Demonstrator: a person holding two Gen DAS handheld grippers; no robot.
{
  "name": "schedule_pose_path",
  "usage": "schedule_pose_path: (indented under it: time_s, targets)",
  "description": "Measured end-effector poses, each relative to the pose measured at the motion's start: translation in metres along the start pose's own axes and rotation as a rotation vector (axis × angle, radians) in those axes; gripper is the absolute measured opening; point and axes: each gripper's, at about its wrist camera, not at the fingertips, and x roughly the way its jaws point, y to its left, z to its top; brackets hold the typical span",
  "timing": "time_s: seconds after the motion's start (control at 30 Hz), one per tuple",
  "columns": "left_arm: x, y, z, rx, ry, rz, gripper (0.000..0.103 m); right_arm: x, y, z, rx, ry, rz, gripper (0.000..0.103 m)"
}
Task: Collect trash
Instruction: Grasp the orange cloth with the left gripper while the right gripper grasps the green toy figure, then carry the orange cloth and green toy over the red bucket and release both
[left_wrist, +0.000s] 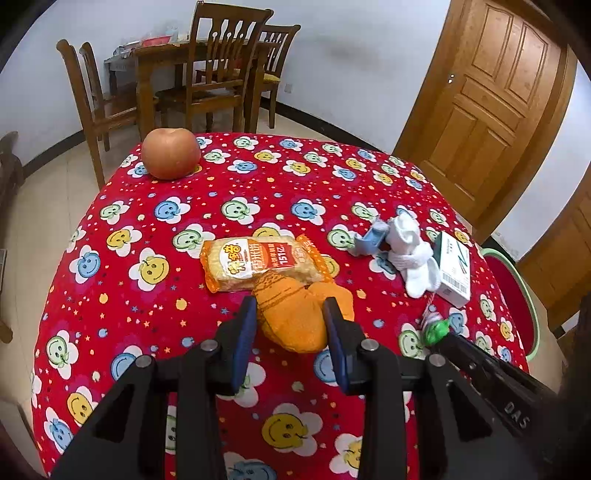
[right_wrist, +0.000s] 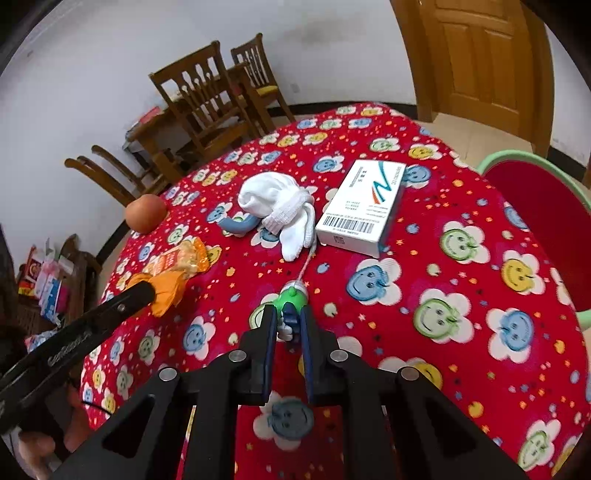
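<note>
I am gripping an orange wrapper (left_wrist: 295, 317) with my left tongs (left_wrist: 291, 314), beside the snack pack (left_wrist: 258, 264). My right tongs (right_wrist: 289, 317) are pinching a green toy (right_wrist: 291, 297) over the tablecloth (right_wrist: 461, 295), near the white box (right_wrist: 364, 206).

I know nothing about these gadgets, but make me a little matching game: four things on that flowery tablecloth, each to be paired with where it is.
Things:
1. apple
2. orange glove
3. green toy
4. white box

Places:
A. between the left gripper fingers
B. next to the white socks
C. far table corner
D. in the right gripper

Pairs: 1-C, 2-A, 3-D, 4-B
</note>
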Motion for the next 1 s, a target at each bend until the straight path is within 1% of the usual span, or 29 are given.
schedule_pose_path:
  time_s: [0.33, 0.43, 0.63, 0.9, 1.0]
  targets:
    - [-0.009, -0.008, -0.004, 0.011, -0.006, -0.011, 0.037, -0.034, -0.019, -0.008, 0.045, -0.065, -0.006, 0.012]
    - [-0.012, -0.010, -0.005, 0.010, -0.009, -0.019, 0.037, -0.044, -0.021, -0.008, 0.042, -0.084, -0.002, 0.012]
    - [-0.019, -0.021, -0.005, 0.029, -0.016, -0.040, 0.037, -0.067, -0.030, -0.002, 0.059, -0.145, 0.001, 0.012]
    - [-0.023, -0.051, 0.001, 0.077, -0.013, -0.098, 0.037, -0.098, -0.057, 0.012, 0.099, -0.232, -0.023, 0.012]
    - [-0.023, -0.066, 0.004, 0.101, -0.004, -0.130, 0.037, -0.112, -0.072, 0.018, 0.120, -0.272, -0.049, 0.012]
